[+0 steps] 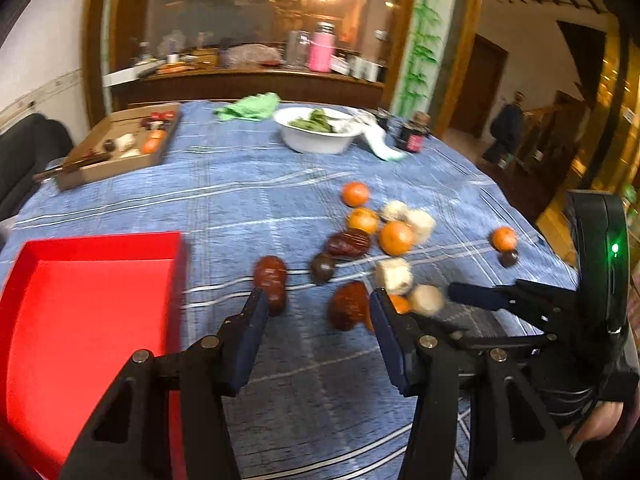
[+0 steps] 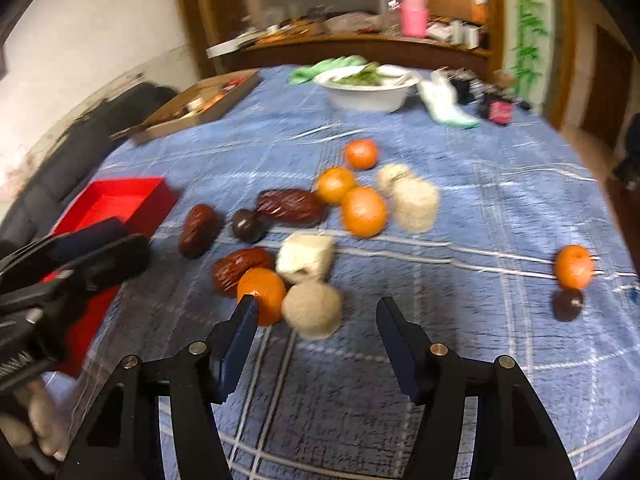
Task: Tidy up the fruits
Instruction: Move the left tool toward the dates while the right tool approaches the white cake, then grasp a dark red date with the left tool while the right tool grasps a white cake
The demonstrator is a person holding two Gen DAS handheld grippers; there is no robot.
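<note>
While both views are a little blurred, the table [image 1: 248, 200] with its blue checked cloth is clear to see, and it carries everything. At its near left side stands the red tray [image 1: 80, 304], which holds nothing that I can see. At the far left lies a cardboard box [image 1: 116, 148] with small items inside, and at the far end stands a white bowl [image 2: 366, 94] with green vegetables.

The fruits lie loose on the cloth to the right of the tray. There are oranges [image 2: 363, 212], dark red dates [image 2: 290, 207], pale beige pieces [image 2: 414, 205] and small dark round fruits [image 2: 247, 225], most of them close together in one group. One orange [image 2: 574, 266] and one dark fruit [image 2: 567, 304] lie well apart at the right.

The left gripper [image 1: 318, 300] hangs over the cloth with fingers wide and holds nothing; a date [image 1: 271, 285] is just beyond its left finger. The right gripper [image 2: 314, 308] also has its fingers wide and empty, just before a beige ball [image 2: 313, 310] and an orange [image 2: 262, 294].
</note>
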